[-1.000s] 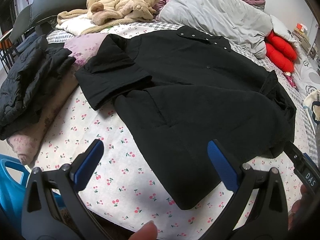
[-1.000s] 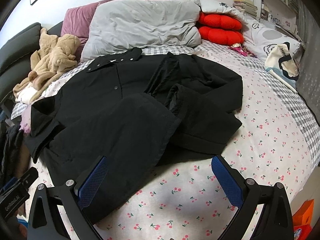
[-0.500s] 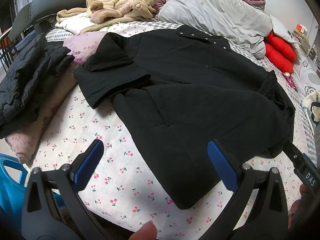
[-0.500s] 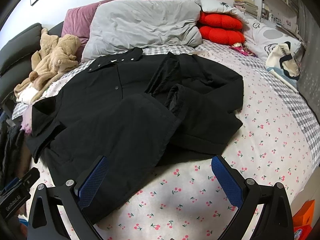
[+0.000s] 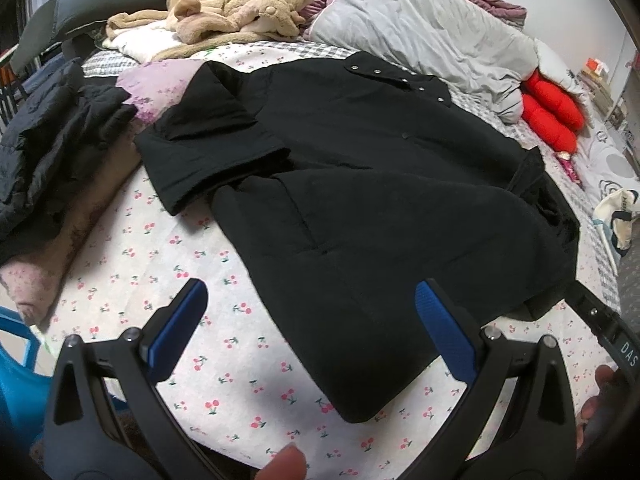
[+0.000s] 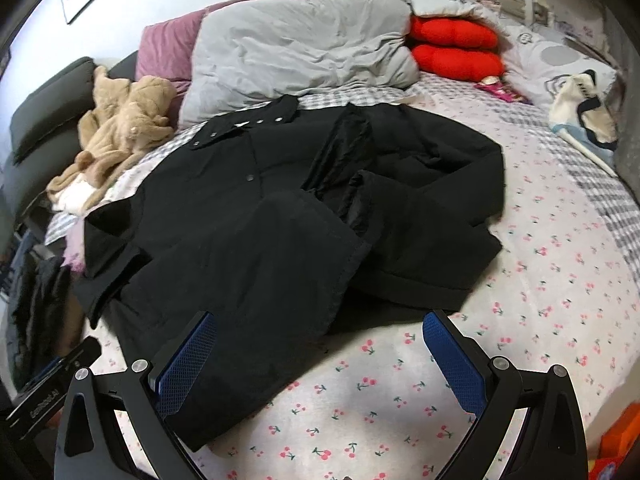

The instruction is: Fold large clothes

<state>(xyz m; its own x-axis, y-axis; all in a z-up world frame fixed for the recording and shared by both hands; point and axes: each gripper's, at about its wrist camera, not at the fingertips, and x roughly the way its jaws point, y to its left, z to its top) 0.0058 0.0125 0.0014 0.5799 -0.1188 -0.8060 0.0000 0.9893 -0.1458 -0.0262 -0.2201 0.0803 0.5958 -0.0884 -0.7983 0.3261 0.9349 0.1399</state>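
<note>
A large black padded coat [image 5: 360,200] lies spread on the cherry-print bedsheet [image 5: 132,248], collar with snaps toward the pillows. Its left sleeve sticks out to the left; the right side is bunched and folded over in the right wrist view [image 6: 312,220]. My left gripper [image 5: 308,312] is open and empty, hovering over the coat's near hem. My right gripper [image 6: 320,344] is open and empty, just above the coat's lower edge and the sheet [image 6: 540,280].
A grey duvet [image 6: 304,44], red cushions [image 6: 456,48] and a tan fleece garment [image 6: 124,124] lie at the bed's head. A pile of dark clothes [image 5: 48,144] sits at the left edge. A tote bag [image 6: 584,108] lies at right. A blue bin [image 5: 16,384] stands beside the bed.
Both grippers have drifted slightly; the left view shifted a little so the coat sits lower and closer. Nothing was grasped and the coat has not moved.
</note>
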